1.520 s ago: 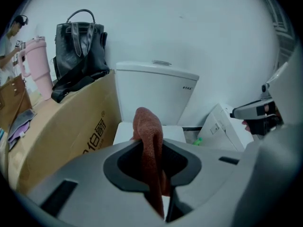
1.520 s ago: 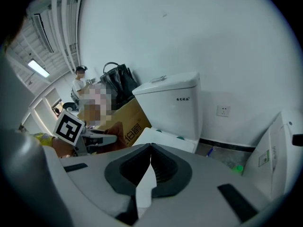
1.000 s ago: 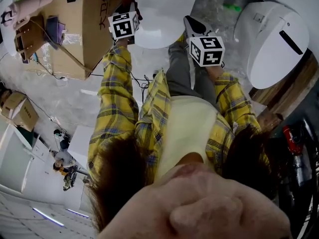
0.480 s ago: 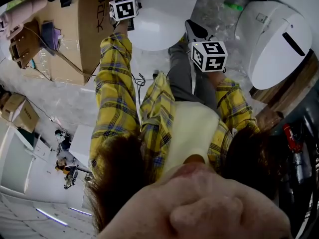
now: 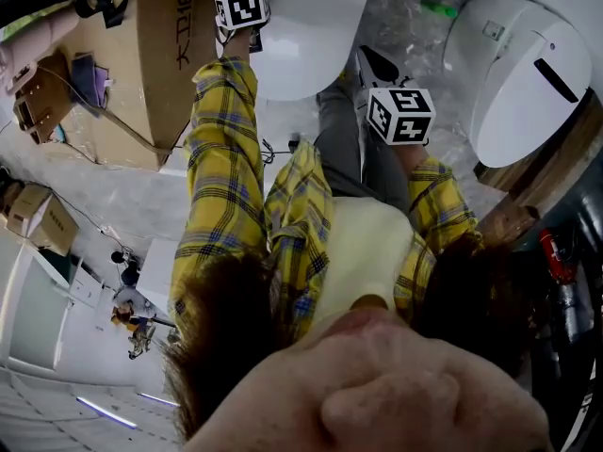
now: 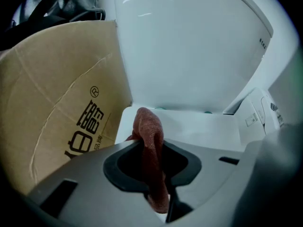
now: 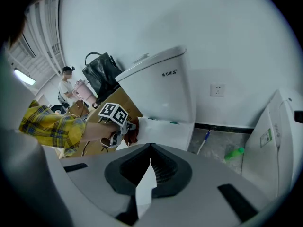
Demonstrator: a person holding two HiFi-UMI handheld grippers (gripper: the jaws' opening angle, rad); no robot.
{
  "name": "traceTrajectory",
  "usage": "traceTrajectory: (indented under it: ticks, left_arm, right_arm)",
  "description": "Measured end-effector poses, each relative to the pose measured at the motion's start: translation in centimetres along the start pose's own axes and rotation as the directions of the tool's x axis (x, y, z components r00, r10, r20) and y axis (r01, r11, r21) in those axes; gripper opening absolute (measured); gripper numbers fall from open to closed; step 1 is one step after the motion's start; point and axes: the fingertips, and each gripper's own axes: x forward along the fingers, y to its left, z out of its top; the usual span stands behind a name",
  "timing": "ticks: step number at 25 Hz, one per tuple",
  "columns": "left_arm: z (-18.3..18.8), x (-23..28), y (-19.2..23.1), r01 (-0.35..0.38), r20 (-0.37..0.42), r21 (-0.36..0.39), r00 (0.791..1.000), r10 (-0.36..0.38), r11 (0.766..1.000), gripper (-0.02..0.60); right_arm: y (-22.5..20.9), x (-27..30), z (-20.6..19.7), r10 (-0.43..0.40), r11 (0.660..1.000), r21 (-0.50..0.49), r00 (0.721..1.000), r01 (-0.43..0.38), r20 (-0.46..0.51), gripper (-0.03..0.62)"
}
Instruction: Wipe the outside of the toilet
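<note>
Fingers of left gripper pinch one red cloth.

The toilet runs off the top edge; jaws half hide the cloth.

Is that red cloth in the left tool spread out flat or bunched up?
Bunched up: the red cloth is a narrow wad clamped in the left gripper, its end poking toward the toilet.
</note>
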Motion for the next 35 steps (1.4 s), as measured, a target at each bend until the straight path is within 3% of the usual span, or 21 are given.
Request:
traceTrajectory:
  ticks: [10,18,31,35]
  left_arm:
    - [0.6,-0.5,-6.9,0.054,0.028,0.113,0.998,-0.058,0.992,0.083]
    - [0.5,-0.8,-14.2,0.123,0.005,0.195,0.992,-0.126,0.973,0.083]
    - [-0.6,-1.1,-22.9,0.204,-0.033,0.304,0.979,-0.203,0.931,0.083]
    - [-1.3,-1.6,-24.8,0.287,-0.057,0.329,0.957,-0.284,0.9,0.083]
  right_arm:
    - [-2.1,-1.0,0.4,-0.014,0.999,0.041,1.0,0.013,0.023,0.025]
    - [-4.0,-2.9,0.1,-0.017,0.998,0.066,1.0,0.015,0.019,0.025]
    - [-7.8,-5.6,-0.2,-0.037,0.993,0.115,0.999,0.033,0.033,0.025]
    - [-8.0,-5.6,-0.3,-0.037,0.992,0.118,0.999,0.032,0.038,0.025]
